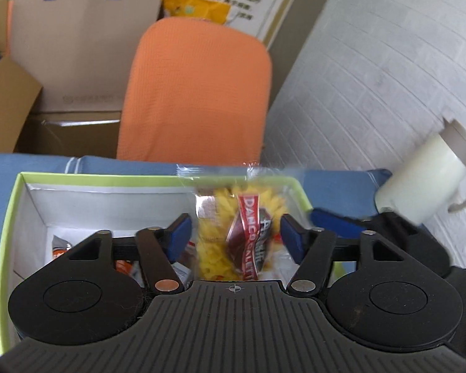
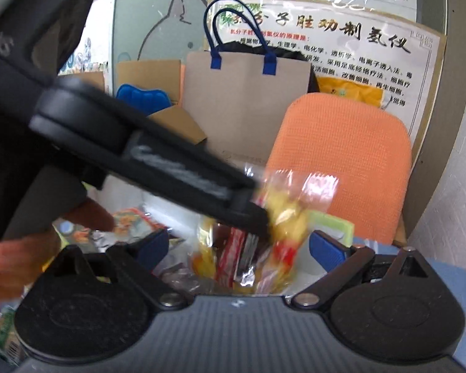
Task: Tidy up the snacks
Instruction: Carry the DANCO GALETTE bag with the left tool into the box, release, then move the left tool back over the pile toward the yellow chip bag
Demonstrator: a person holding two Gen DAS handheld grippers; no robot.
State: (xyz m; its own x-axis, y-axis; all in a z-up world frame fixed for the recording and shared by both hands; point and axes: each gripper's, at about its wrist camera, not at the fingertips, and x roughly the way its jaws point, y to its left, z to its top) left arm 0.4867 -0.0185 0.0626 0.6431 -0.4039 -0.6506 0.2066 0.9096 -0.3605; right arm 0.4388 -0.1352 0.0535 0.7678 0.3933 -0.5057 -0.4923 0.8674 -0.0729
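My left gripper (image 1: 234,237) is open over a green-rimmed white box (image 1: 77,178). A clear snack packet with yellow pieces and a red label (image 1: 242,233) hangs between its blue pads (image 1: 180,233) without touching them; it looks blurred. Other packets (image 1: 60,245) lie in the box. In the right wrist view the left gripper's black fingers (image 2: 202,186) reach across to the same packet (image 2: 282,217). My right gripper (image 2: 239,247) is open with that packet and other wrappers (image 2: 233,267) in front of it.
An orange chair back (image 1: 195,87) stands behind the blue table (image 1: 335,186). A white mug (image 1: 425,180) sits at the right. A brown paper bag (image 1: 84,31) and cardboard boxes (image 1: 9,99) are behind. A hand (image 2: 18,261) is at the left.
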